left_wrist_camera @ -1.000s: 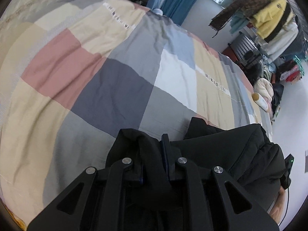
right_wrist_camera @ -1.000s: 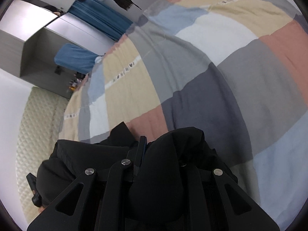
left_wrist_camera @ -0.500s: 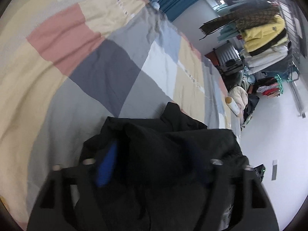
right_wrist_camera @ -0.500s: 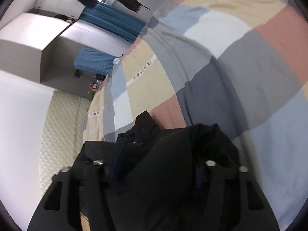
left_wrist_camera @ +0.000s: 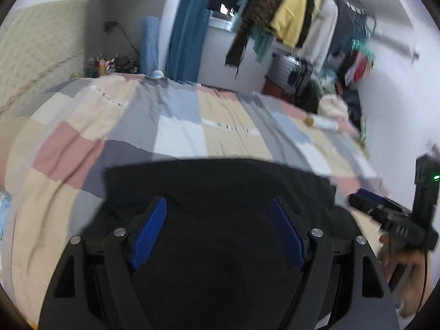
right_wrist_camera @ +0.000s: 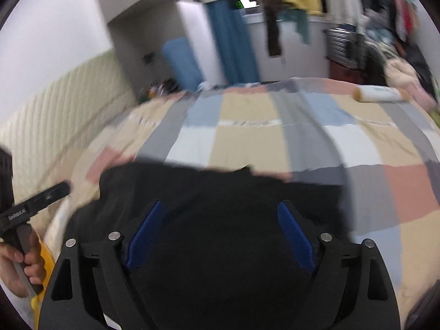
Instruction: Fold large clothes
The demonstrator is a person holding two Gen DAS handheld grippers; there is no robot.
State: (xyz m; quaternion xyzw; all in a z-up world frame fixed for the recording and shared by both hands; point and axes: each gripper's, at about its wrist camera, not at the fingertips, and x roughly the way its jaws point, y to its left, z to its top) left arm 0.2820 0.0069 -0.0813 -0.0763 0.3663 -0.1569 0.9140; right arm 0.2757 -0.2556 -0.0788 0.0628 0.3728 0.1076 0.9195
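A large black garment (left_wrist_camera: 220,187) lies folded on the near part of the patchwork bed cover (left_wrist_camera: 181,137); it also shows in the right wrist view (right_wrist_camera: 220,192). My left gripper (left_wrist_camera: 217,206) is open, its blue pads (left_wrist_camera: 150,228) spread wide above the garment, holding nothing. My right gripper (right_wrist_camera: 220,211) is open too, blue pads (right_wrist_camera: 295,236) apart over the same garment. The right gripper shows at the right edge of the left wrist view (left_wrist_camera: 385,217); the left gripper shows at the left edge of the right wrist view (right_wrist_camera: 33,203).
A white roll (right_wrist_camera: 378,93) lies at the bed's far right edge. A quilted headboard (left_wrist_camera: 35,55) is at left. A rack of hanging clothes (left_wrist_camera: 297,13), a blue curtain (left_wrist_camera: 187,38) and piled clothes (left_wrist_camera: 338,101) stand beyond the bed.
Both grippers were shut on the black garment; they have let go, opened wide and tilted up, so the room now shows. The garment lies flat on the bed.
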